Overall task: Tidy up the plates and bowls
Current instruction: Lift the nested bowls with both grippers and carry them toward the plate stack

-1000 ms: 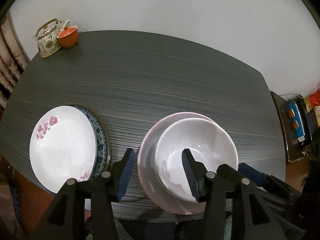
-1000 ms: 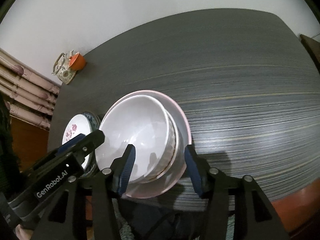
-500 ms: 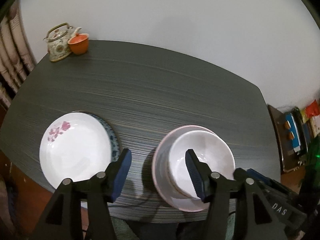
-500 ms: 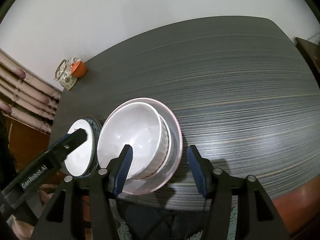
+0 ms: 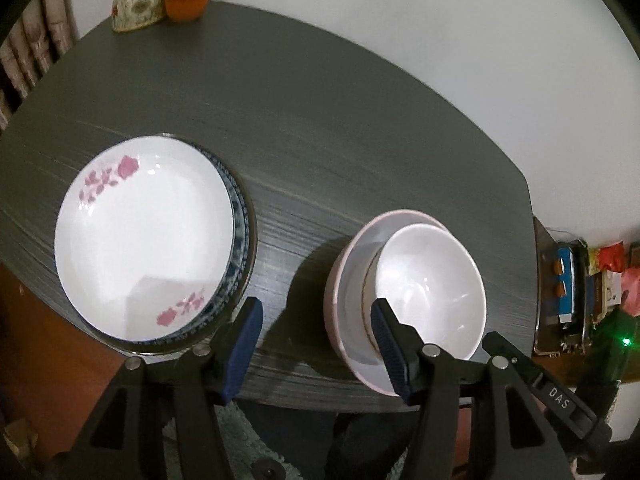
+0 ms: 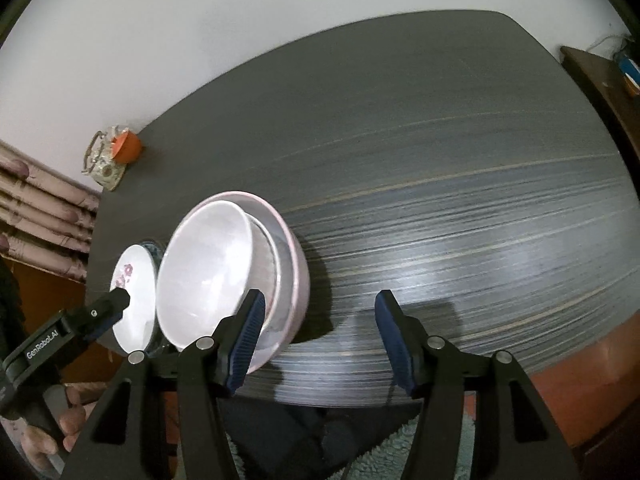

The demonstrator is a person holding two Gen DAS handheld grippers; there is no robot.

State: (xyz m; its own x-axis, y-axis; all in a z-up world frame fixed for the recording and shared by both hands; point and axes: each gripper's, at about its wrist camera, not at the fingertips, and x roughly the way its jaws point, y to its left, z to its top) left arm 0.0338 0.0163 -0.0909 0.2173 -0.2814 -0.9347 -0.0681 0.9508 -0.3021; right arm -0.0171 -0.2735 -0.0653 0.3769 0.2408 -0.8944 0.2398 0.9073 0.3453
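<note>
on the near part of the dark table (image 5: pixel 320 120) two stacks of dishes sit apart, with a strip of bare wood grain between them. to the left, a white plate (image 5: pixel 144 240) with pink flowers on its rim lies inside a blue-patterned plate (image 5: pixel 240 216), which shows only as a crescent along the right side and near edge. to the right, a white bowl (image 5: pixel 430 292) sits nested in a wider pink bowl (image 5: pixel 348 280); the white one is shifted toward the right side of the pink one, so a band of the pink bowl's inner wall shows on the left. a thin gold line rings the white bowl's outer wall. both bowls and the top plate hold nothing.

the left gripper (image 5: pixel 316 344) is released, its blue pads wide apart and clasping nothing. its left pad hangs just by the near edge of the plates, its right pad overlaps the near left side of the bowls in the view; whether it touches them cannot be told.

the right gripper (image 6: pixel 320 332) is likewise spread and grasps nothing. its left pad shows in front of the bowls' near right side, its right pad is over bare table.

at the far left corner a flowered teapot (image 5: pixel 138 0) stands touching an orange cup (image 5: pixel 186 0). beyond the table's right edge is a shelf (image 5: pixel 560 292) with small packets.
</note>
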